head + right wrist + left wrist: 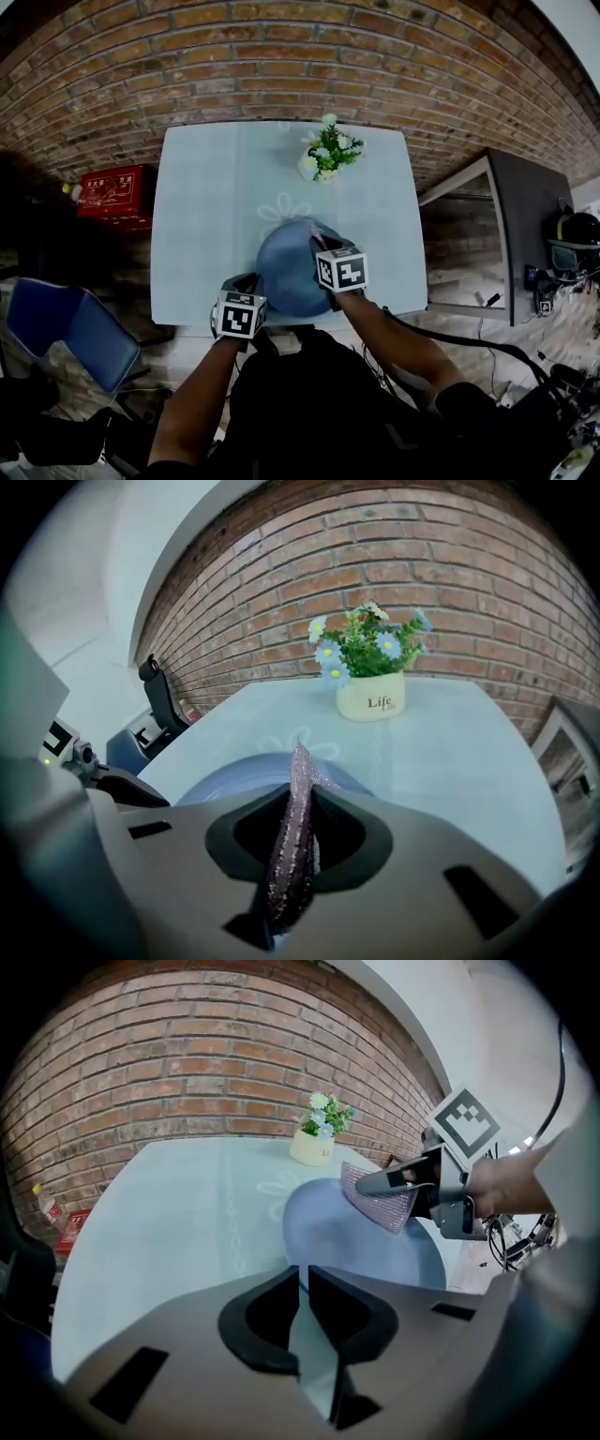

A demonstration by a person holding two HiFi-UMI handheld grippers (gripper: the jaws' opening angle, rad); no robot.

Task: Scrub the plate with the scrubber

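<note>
Right tool point(300, 799): pinching scrubber point(380, 1206) (glittery, edge-on); plate point(356, 1246): just beneath scrubber

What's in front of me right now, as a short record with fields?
Surface: table with pale cloth
Plate: blue, near edge of the table
Scrubber: sparkly purple, upright between the jaws
Left tongs: shut on the plate's near rim
Right tongs: shut on the scrubber, over the plate
Other: flower pot at the far edge
</note>
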